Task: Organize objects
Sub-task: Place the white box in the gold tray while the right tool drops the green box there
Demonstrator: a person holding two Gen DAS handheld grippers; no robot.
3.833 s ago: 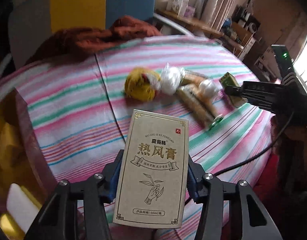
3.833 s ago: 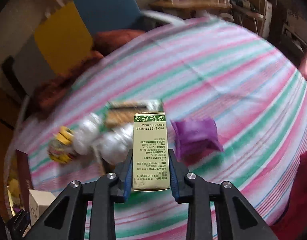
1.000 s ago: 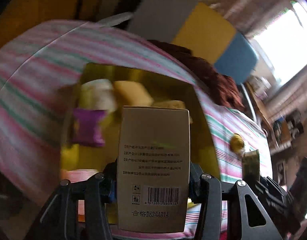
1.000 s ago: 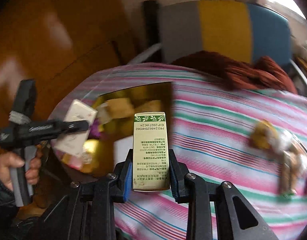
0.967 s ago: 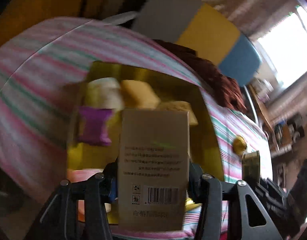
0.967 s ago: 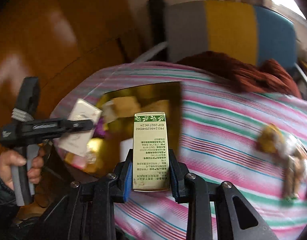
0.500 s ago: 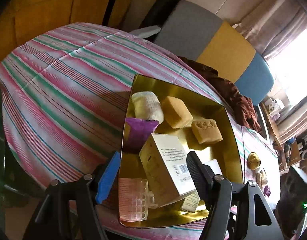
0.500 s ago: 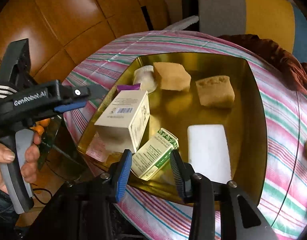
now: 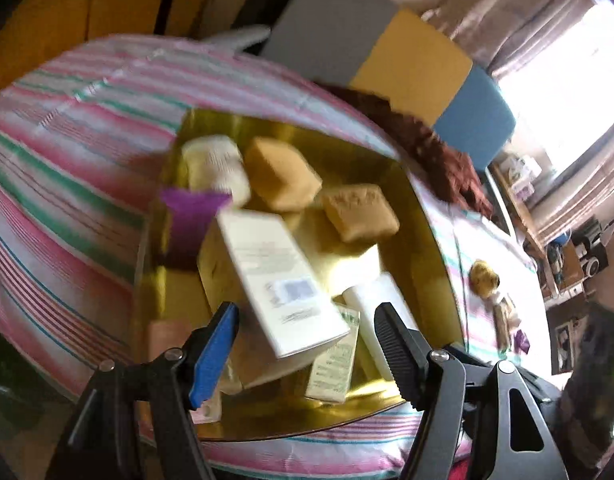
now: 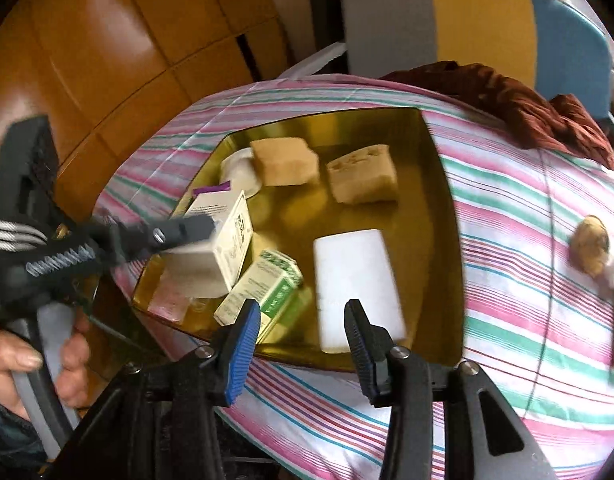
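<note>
Two hand-held grippers are hovering over a gold tray [image 10: 435, 184] sitting on the striped tabletop [image 10: 527, 248], and both are gaping with nothing between their fingers.

Left hand-held gripper [image 9: 305, 344]: jaws are spread wide. The cream carton [image 9: 281, 280] is lying just ahead of and between the fingertips, not gripped, tilted and propped on other items near the tray's front corner. In the right wrist view the left hand-held gripper [image 10: 179, 234] is reaching in from the left side, its tip overlapping the cream carton [image 10: 223, 248]; contact cannot be confirmed because of blur.

Right hand-held gripper [image 10: 301, 332]: jaws are released. The green-and-white carton [image 10: 263, 292] is lying on its side in the tray just ahead of the blue-padded finger [image 10: 243, 352], leaning against the cream carton's lower edge. In the left wrist view this green-and-white carton [image 9: 335, 356] is showing just beside the cream carton, toward the tray's near rim.

Other tray contents: a white flat block [image 10: 355, 284] is lying directly ahead of the right gripper; two tan sponge-like blocks [image 10: 287, 160] are sitting toward the far side; a white roll [image 10: 239, 172] and a purple packet [image 9: 191, 216] are crowding the left edge; a pink item [image 10: 169, 304] is lying under the cream carton.

Outside the tray, a yellow wrapped item [image 10: 591, 244] is resting on the tabletop well to the right, and a dark red cloth [image 10: 519, 108] is bunching at the far edge.
</note>
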